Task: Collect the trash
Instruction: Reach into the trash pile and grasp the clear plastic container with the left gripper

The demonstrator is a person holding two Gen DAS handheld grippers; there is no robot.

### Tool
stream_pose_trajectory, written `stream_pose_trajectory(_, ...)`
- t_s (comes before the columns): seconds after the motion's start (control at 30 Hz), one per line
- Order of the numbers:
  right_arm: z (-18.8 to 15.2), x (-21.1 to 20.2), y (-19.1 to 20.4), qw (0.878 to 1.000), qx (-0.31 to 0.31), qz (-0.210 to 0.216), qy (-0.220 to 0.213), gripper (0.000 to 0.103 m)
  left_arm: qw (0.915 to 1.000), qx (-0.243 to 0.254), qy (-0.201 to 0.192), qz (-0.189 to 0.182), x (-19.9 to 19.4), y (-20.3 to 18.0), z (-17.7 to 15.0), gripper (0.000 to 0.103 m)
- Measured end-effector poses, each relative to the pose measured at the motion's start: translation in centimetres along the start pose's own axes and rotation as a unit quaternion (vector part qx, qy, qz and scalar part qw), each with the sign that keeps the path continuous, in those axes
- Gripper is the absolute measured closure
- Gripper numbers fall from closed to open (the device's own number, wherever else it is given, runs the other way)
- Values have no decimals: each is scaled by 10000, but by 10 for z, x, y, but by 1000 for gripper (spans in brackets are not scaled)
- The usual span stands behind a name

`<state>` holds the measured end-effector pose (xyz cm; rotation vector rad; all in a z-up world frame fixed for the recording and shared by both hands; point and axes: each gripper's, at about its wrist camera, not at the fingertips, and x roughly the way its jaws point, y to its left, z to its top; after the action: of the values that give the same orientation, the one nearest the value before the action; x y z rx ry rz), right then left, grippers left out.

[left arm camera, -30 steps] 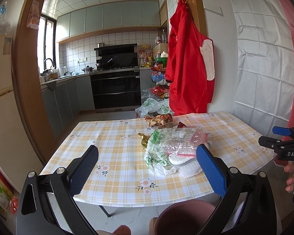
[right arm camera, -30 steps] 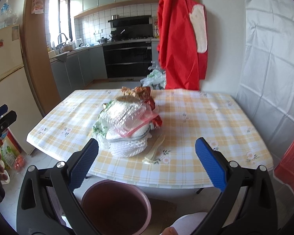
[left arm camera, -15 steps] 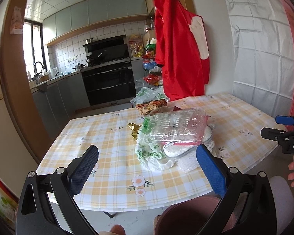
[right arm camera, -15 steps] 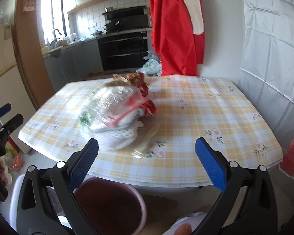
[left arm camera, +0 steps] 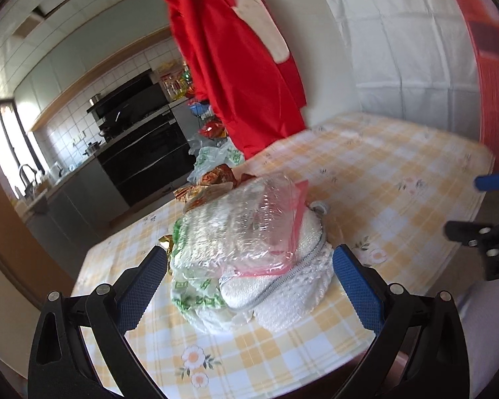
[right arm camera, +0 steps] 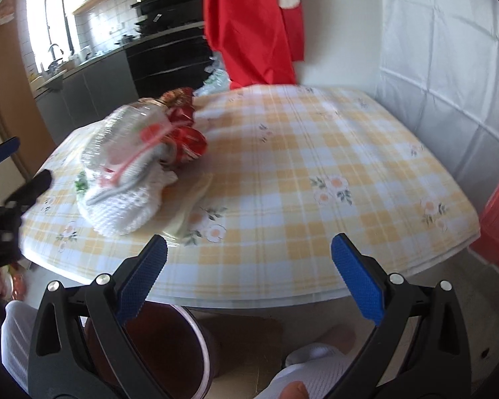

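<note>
A heap of trash sits on the yellow checked tablecloth (left arm camera: 366, 179): a clear plastic bag with a pink zip strip (left arm camera: 249, 222) lies over white foam netting (left arm camera: 292, 286) and a green-printed white bag (left arm camera: 196, 296). Red and gold snack wrappers (right arm camera: 183, 123) lie behind it, and a pale flat wrapper (right arm camera: 189, 206) lies beside it. My left gripper (left arm camera: 249, 279) is open, its blue pads flanking the heap close up, touching nothing. My right gripper (right arm camera: 248, 272) is open over the table's front edge, to the right of the heap. A pink-rimmed bin (right arm camera: 169, 345) stands on the floor below it.
A red apron (left arm camera: 239, 66) hangs on the wall behind the table. A white sheet (right arm camera: 442, 43) covers the wall at the right. Kitchen counters and a black oven (left arm camera: 149, 153) lie beyond. A person's white-clad legs (right arm camera: 312, 375) are by the bin.
Both grippers have moved forward and tilted down toward the table. The left one has closed in on the heap, which now fills the space between its pads. Nothing was grasped.
</note>
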<state>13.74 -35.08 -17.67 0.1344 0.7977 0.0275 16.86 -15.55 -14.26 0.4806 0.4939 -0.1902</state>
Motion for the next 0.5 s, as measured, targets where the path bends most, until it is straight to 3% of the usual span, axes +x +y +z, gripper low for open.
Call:
stream_pose_trajectory(0.1, -5, 8, -9, 10000, 39, 23, 50, 6, 9998, 41, 211, -4, 29, -6, 3, 6)
stream_pose_trajectory(0.33, -8, 27, -21, 9996, 219, 37, 178, 6, 9978, 199, 510, 368, 71, -12, 9, 6)
stream_pose_trajectory(0.37, -9, 28, -20, 9996, 205, 47, 199, 6, 9978, 137, 549, 341, 73, -10, 9, 9)
stream_pose_trajectory(0.5, -9, 32, -19, 9995, 204, 77, 230, 6, 9974, -90, 715, -30, 71, 4, 5, 52)
